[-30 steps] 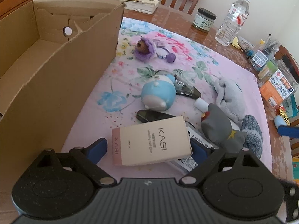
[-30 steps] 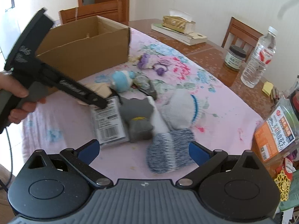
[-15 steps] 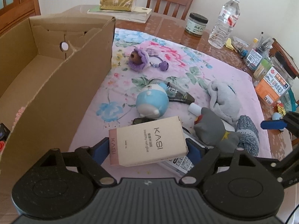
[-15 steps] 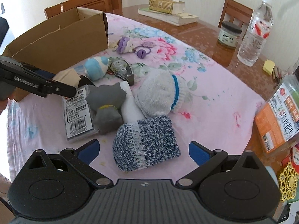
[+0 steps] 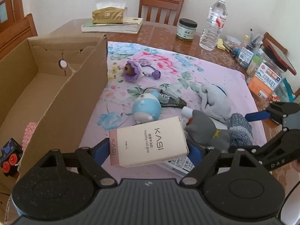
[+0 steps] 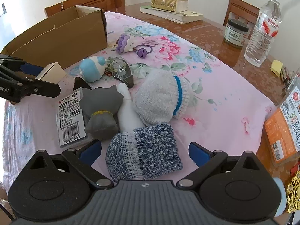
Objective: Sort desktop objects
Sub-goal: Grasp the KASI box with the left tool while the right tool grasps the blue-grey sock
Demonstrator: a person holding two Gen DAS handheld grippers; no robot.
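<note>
**Operator:** Left wrist view: my left gripper (image 5: pixel 149 151) is clamped on the KASI box (image 5: pixel 150 144), one blue pad against each short end. The box sits lifted and tilted between the fingers, its label facing up.

**Reader:** And just past those fingers?

**Operator:** Under the box lies a labelled plastic pack (image 5: pixel 180 166). To the right of my right finger, the grey cat toy (image 5: pixel 206 129) leans on the speckled blue sock (image 5: pixel 241 131). Ahead of the fingertips lies the blue-and-white figure (image 5: pixel 147 108), with the correction tape (image 5: pixel 169 100) touching it. Farther out, the purple plush keychain (image 5: pixel 132 71). To the left of the fingers stands the open cardboard box (image 5: pixel 61 97), holding a pink cloth (image 5: pixel 28 135) and a small black toy with red wheels (image 5: pixel 9 157).

**Reader:** The other hand?

**Operator:** Right wrist view: my right gripper (image 6: pixel 145 151) has its jaws spread wide, the pads clear of everything. The speckled blue sock lies on the floral cloth (image 6: pixel 225 97) between the fingers, touching neither. Just beyond it, the white sock with a blue band (image 6: pixel 161 97) and a white bottle (image 6: pixel 127 112); the cat toy sits left of them. Far right of the fingers, a water bottle (image 6: pixel 262 30) and a dark-lidded jar (image 6: pixel 235 33) stand on the wooden table (image 6: pixel 215 37).
</note>
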